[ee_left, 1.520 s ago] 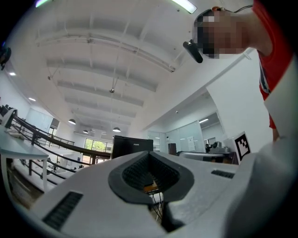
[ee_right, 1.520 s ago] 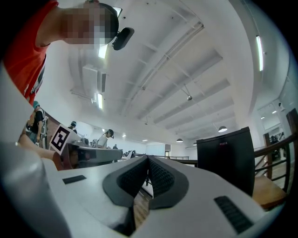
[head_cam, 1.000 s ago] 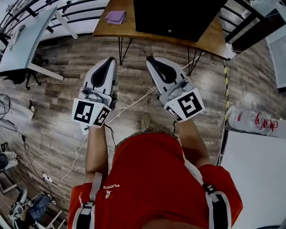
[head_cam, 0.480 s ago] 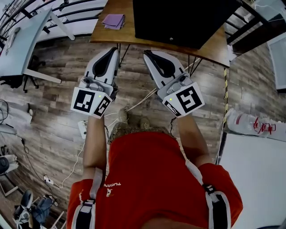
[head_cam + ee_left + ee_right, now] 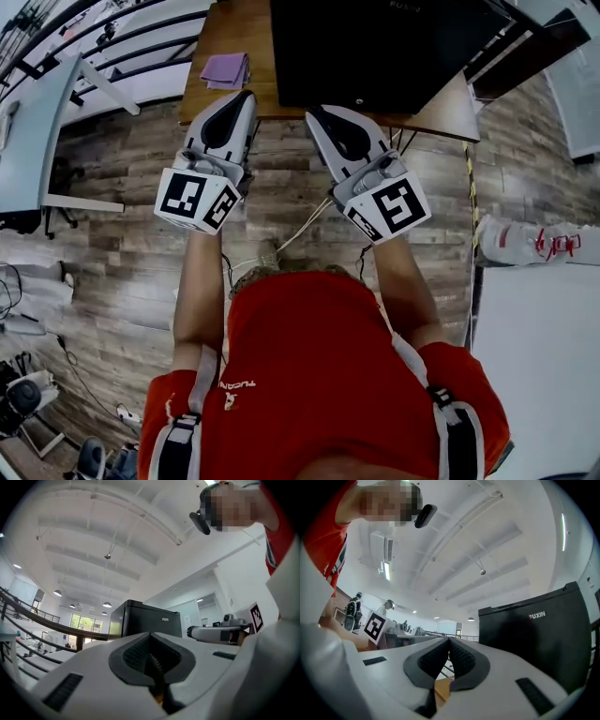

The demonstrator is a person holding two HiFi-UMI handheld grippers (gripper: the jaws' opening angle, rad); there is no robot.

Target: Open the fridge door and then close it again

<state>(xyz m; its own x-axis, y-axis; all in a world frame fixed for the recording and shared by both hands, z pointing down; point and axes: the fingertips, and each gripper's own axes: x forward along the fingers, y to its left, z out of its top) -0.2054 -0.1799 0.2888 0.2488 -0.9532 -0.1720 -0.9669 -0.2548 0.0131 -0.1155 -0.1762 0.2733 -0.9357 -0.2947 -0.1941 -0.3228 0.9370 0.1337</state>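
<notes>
Both the left gripper (image 5: pixel 242 98) and right gripper (image 5: pixel 317 117), closed and empty, are pointing at the fridge (image 5: pixel 375 47) sitting by the near edge of the desk (image 5: pixel 208 33); its stiff door probably needs gripping along one side

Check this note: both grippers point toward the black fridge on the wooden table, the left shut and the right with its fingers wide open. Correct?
No. The right gripper is shut too: the right gripper view shows its fingers together, nothing between them. The rest holds: left gripper shut, both pointing toward the black fridge on the wooden table.
</notes>
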